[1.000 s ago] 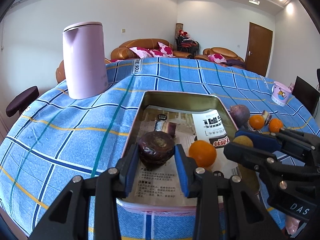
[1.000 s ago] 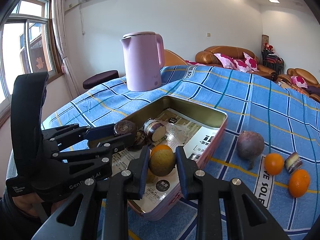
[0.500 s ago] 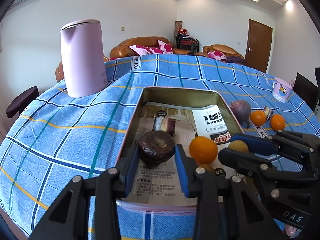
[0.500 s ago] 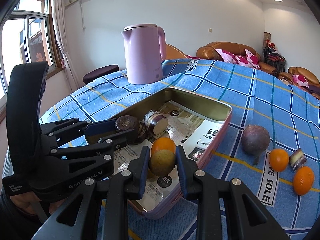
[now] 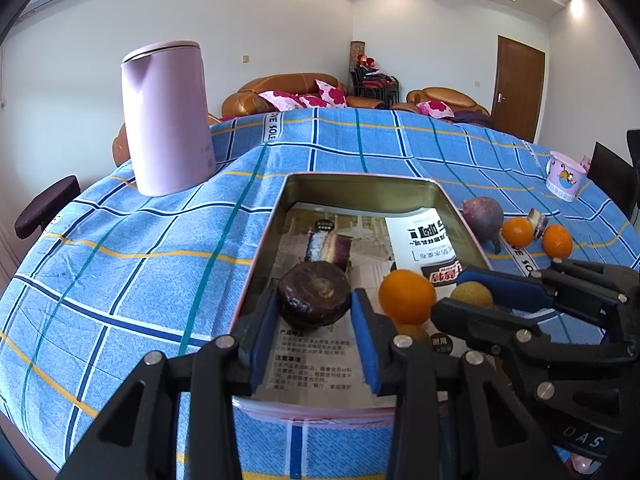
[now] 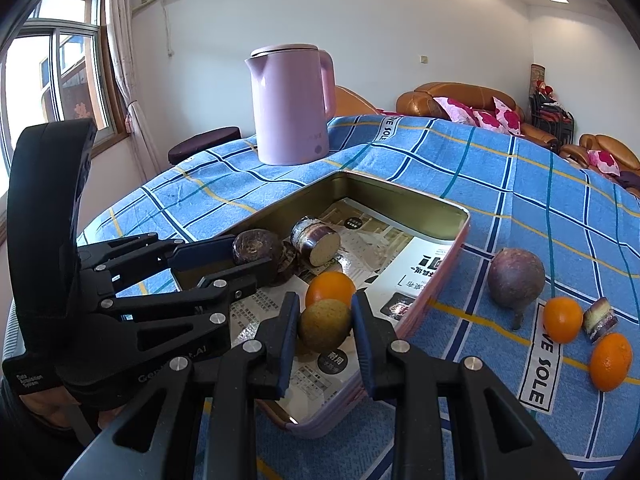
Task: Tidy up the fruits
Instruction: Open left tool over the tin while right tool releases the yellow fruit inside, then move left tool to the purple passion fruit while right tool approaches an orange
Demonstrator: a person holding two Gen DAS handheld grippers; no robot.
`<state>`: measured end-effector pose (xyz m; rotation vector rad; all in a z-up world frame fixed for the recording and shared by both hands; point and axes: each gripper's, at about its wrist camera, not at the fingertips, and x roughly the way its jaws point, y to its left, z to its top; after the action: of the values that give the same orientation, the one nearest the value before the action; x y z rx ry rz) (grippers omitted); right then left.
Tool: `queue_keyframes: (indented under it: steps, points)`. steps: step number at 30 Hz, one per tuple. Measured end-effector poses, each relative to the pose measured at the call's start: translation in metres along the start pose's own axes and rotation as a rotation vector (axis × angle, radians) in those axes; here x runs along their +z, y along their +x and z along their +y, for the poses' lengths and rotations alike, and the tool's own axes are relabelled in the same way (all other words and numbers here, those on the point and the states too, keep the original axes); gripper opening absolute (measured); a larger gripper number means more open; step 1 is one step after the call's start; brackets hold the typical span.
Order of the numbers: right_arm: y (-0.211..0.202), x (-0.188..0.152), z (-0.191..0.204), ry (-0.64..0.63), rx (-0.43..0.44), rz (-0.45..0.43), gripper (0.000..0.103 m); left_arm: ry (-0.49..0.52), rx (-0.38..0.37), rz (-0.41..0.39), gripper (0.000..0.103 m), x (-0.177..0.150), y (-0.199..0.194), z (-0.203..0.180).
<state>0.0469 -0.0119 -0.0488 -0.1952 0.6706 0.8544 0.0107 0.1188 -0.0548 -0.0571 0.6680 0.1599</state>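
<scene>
brown fruit [image 5: 314, 295] sits between the left claw's [image 5: 314, 334] just-loosening pads; right claw [image 6: 325, 330] grips a greenish fruit [image 6: 325, 325].

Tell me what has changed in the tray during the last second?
The left gripper has just been opening slightly around the dark round fruit, which sits in the tray. The right gripper stays shut on the brownish fruit. Other fruits have not moved.
</scene>
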Motion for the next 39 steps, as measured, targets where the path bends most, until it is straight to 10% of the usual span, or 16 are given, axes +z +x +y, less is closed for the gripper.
queue_keyframes:
  steps: [22,39]
  points:
    - [-0.016,-0.003,-0.005,-0.017,-0.024,-0.034,0.034,-0.026,-0.014,-0.045,0.070,0.005,-0.013,-0.004]
    - [-0.072,-0.023,-0.116,0.168,-0.301,-0.074,0.036,0.113,-0.132,-0.068,0.071,0.043,-0.002,-0.115]
